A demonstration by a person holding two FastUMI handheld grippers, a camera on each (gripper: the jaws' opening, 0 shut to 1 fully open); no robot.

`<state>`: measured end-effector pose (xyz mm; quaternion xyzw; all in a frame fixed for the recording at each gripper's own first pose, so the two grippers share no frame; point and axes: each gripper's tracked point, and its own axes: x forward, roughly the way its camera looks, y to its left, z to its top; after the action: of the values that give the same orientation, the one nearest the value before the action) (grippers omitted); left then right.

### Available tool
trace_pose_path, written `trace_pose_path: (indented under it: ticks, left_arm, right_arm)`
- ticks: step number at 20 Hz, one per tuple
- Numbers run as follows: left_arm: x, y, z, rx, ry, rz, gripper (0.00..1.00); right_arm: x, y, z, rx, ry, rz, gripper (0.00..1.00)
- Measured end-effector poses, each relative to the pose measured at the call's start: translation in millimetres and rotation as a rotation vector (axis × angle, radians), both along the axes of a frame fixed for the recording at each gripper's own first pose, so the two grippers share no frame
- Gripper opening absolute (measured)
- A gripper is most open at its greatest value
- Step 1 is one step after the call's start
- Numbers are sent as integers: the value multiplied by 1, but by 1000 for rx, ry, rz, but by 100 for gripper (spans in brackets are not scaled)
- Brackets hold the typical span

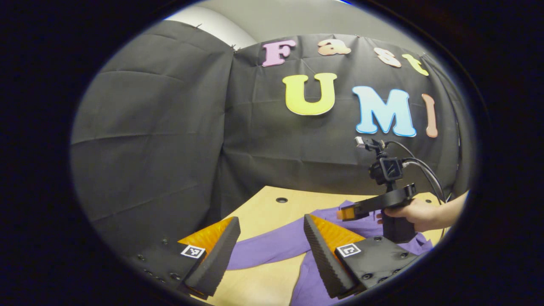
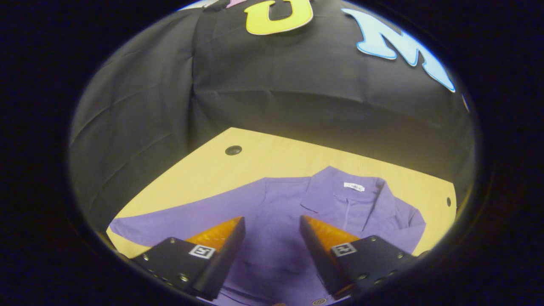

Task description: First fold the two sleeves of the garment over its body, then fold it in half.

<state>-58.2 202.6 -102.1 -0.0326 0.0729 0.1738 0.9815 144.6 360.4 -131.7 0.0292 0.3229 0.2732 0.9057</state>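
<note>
A pale wooden table (image 1: 263, 212) stands against the black cloth wall. In the left gripper view, the left gripper (image 1: 272, 238) hangs wide open, holding nothing, over a sleeve (image 1: 272, 246) of the purple garment (image 1: 310, 280); farther right a hand (image 1: 418, 213) holds the right gripper (image 1: 346, 212) level above the cloth (its jaws too small to judge). In the right gripper view, that gripper (image 2: 272, 242) gapes empty above the garment's body (image 2: 276, 255), collar (image 2: 340, 191) toward the wall, one sleeve stretched leftward.
</note>
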Motion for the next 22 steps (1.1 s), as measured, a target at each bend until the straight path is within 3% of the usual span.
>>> trace_pose_path:
  ticks: [1, 9, 10, 12, 22]
  left_arm:
    - [-1, 2, -4, 1, 4, 8, 94]
    - [-12, 51, -53, -37, 67, 144, 94]
    - [-13, 60, -60, -40, 79, 167, 94]
    - [-16, 80, -73, -44, 104, 211, 94]
    - [-39, 157, -135, -89, 225, 389, 94]
  right_arm:
    - [-3, -4, 4, 0, -14, -3, 95]
    - [-34, -49, 63, 65, -126, -48, 95]
    - [-38, -56, 72, 74, -146, -58, 90]
    - [-50, -71, 84, 93, -174, -77, 95]
    - [-104, -154, 92, 63, -192, -193, 95]
